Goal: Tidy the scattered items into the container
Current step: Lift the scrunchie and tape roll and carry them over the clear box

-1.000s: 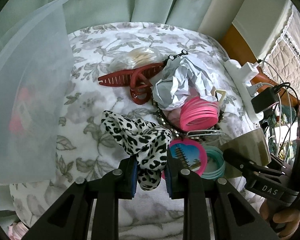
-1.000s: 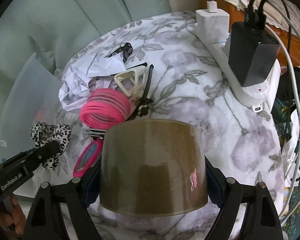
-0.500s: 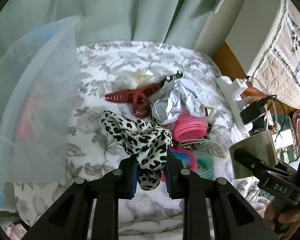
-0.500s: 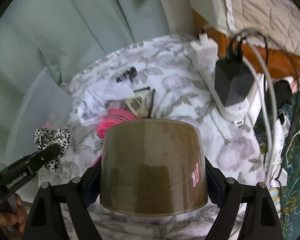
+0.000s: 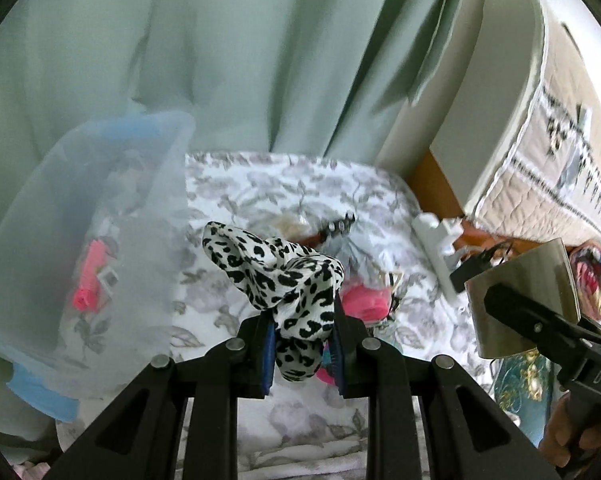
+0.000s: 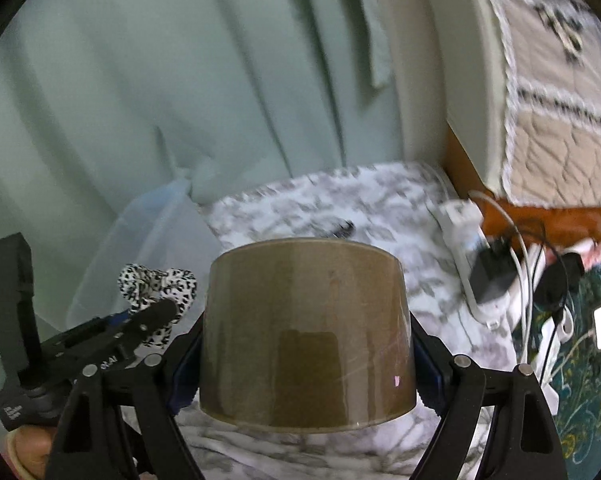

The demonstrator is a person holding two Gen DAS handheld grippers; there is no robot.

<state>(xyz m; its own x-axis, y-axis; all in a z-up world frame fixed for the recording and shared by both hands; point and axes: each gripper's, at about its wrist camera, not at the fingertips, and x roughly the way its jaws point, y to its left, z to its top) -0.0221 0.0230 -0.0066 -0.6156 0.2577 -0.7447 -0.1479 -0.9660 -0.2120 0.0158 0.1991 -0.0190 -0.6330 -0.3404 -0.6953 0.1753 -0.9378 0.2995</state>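
My left gripper is shut on a black-and-white leopard-print scrunchie, held up above the floral cloth. A translucent plastic container stands to its left, with pink items inside. My right gripper is shut on a wide roll of brown tape, also lifted off the cloth. In the left wrist view that tape roll shows at the right. In the right wrist view the scrunchie and the container lie to the left. Pink bangles remain on the cloth.
A floral cloth covers the surface, with green curtains behind. A white power strip with a black charger and cables lies at the right edge. A quilted bed stands at the far right. A hand holds the right gripper.
Both grippers have risen with their loads, the scrunchie and the tape roll. The cloth and scattered items now look smaller and lower in both views, and more curtain shows.
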